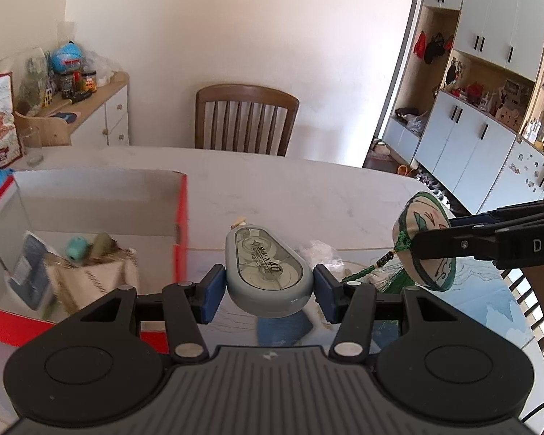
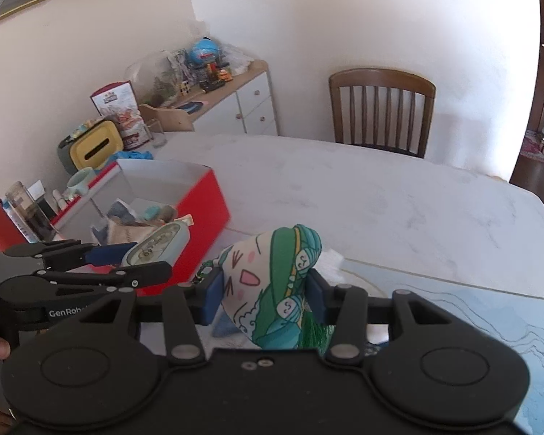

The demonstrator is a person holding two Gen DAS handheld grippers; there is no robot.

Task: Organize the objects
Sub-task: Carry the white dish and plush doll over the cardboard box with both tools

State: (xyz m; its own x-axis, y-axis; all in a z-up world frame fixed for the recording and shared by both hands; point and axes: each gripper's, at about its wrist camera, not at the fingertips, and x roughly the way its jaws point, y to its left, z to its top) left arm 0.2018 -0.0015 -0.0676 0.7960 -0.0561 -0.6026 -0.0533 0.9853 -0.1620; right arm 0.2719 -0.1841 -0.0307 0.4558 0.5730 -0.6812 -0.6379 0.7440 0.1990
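Note:
My left gripper (image 1: 269,291) is shut on a grey correction tape dispenser (image 1: 268,272) and holds it above the table, just right of the red box (image 1: 180,217). The dispenser also shows in the right wrist view (image 2: 156,244), by the box's near right wall (image 2: 203,217). My right gripper (image 2: 264,291) is shut on a small printed cushion with a cat face and green trim (image 2: 272,282), with a green tassel hanging from it. The cushion also shows in the left wrist view (image 1: 422,243), to the right of the dispenser. The box holds a teal spool (image 1: 77,248), cloth and other small items.
The white marble table (image 2: 399,199) has a blue printed mat (image 2: 471,311) at the near right. A wooden chair (image 1: 244,123) stands at the far side. A glass (image 1: 31,145), a snack bag, a yellow container (image 2: 96,146) and a mug (image 2: 79,181) stand left of the box.

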